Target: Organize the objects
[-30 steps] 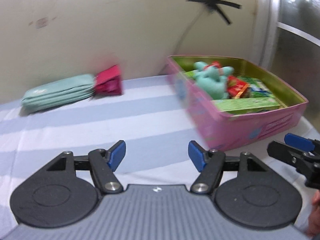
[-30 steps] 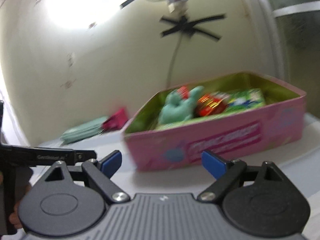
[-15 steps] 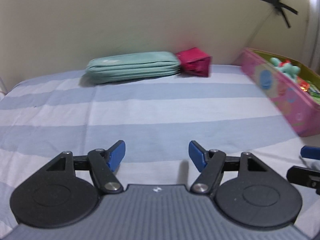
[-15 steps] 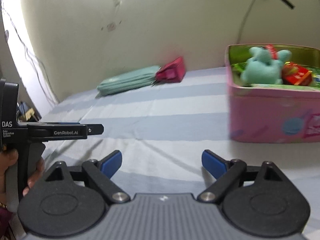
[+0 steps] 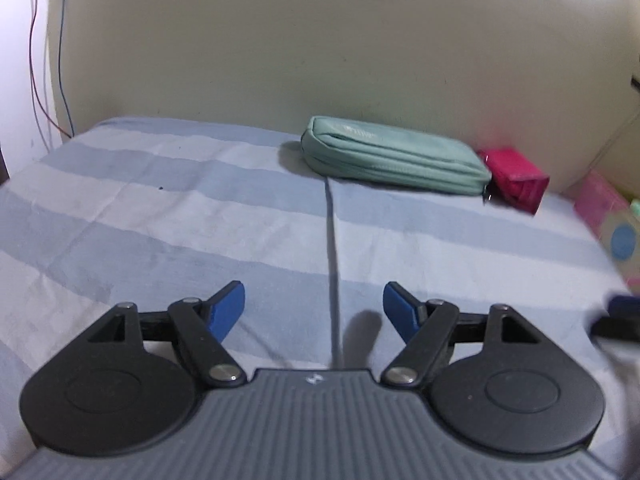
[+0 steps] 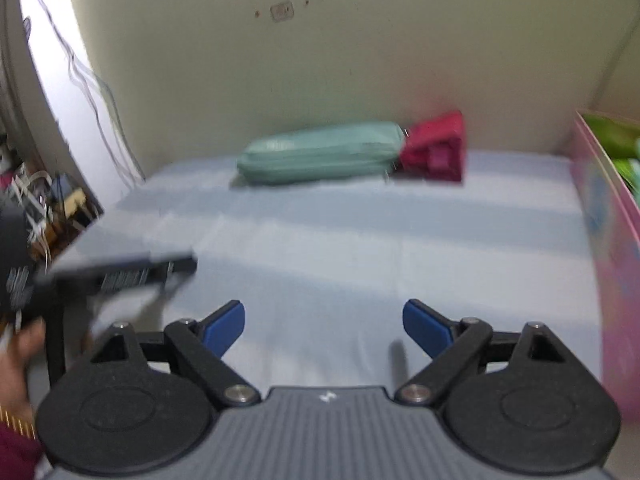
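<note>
A long teal zip pouch lies at the far edge of the striped bed by the wall, with a small magenta pouch touching its right end. Both also show in the right wrist view: the teal pouch and the magenta pouch. A pink tin box holding green packets stands at the right; only its corner shows in the left wrist view. My left gripper is open and empty above the sheet. My right gripper is open and empty, well short of the pouches.
The blue-and-white striped bed sheet has a seam down its middle. A cream wall backs the bed, with wires hanging at the left. The left hand-held gripper's body shows blurred at the left of the right wrist view, beside floor clutter.
Both views have swung left, away from the pink box and toward the two pouches, which are now near centre. The box has slid to the right edge. Both grippers stayed open.
</note>
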Demonstrator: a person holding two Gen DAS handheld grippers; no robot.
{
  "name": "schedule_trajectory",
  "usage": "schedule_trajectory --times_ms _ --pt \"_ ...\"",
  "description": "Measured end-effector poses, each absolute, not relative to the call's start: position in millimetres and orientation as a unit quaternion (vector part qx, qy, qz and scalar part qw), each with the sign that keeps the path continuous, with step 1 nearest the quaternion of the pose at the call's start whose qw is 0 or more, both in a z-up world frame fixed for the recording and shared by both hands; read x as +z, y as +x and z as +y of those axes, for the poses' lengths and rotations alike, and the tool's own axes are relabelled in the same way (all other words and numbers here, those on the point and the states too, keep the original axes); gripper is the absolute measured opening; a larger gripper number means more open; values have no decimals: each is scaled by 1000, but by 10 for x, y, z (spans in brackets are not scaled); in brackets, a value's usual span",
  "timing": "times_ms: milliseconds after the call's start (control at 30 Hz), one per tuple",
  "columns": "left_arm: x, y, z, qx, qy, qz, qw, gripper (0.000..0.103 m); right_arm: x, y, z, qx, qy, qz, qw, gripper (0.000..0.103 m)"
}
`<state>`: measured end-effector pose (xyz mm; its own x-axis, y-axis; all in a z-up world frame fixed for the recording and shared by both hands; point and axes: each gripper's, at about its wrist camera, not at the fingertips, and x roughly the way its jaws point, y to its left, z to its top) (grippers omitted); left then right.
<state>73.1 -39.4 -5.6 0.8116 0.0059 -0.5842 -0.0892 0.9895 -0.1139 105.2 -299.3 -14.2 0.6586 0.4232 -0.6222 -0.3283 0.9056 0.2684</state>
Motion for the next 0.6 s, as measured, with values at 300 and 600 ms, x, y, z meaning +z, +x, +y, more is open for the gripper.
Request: schedule_trajectory --times_ms 300,600 --pt "-48 739 -258 -1 -111 298 948 78 67 2447 -2485 174 55 324 928 90" --pt "-47 734 -210 -18 -131 299 945 84 -168 3496 -2483 139 43 377 915 90"
